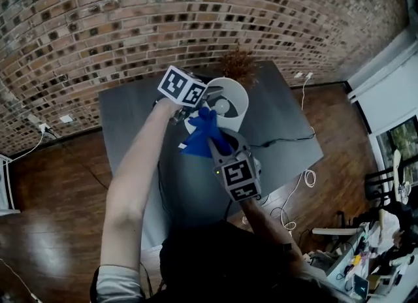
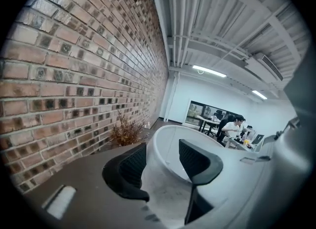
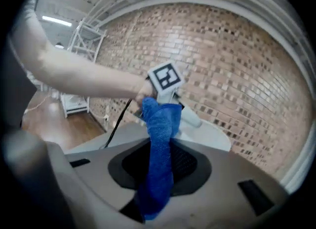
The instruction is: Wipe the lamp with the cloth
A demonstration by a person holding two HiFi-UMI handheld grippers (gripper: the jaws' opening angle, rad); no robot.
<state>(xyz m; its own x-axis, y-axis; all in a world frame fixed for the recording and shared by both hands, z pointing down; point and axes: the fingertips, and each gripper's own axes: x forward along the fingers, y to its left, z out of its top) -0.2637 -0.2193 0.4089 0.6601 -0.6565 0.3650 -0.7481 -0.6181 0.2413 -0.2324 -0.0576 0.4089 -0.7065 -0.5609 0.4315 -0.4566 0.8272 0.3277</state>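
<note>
Brick wall (image 1: 196, 14) backs the grey counter (image 1: 130, 119), with bare room left of the white lamp (image 1: 238, 99), which is set near the back edge. Left gripper (image 2: 163, 156): fingers spread astride the shade wall, one outside, one inside. Right gripper (image 3: 160, 164): fingers pinched on the blue cloth (image 3: 159, 119), raised near the shade rim. Bulb (image 1: 223, 106) is seen in the head view only.

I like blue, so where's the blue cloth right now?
Head view, centre: the cloth is pinched in the right gripper, close by the white lamp.
</note>
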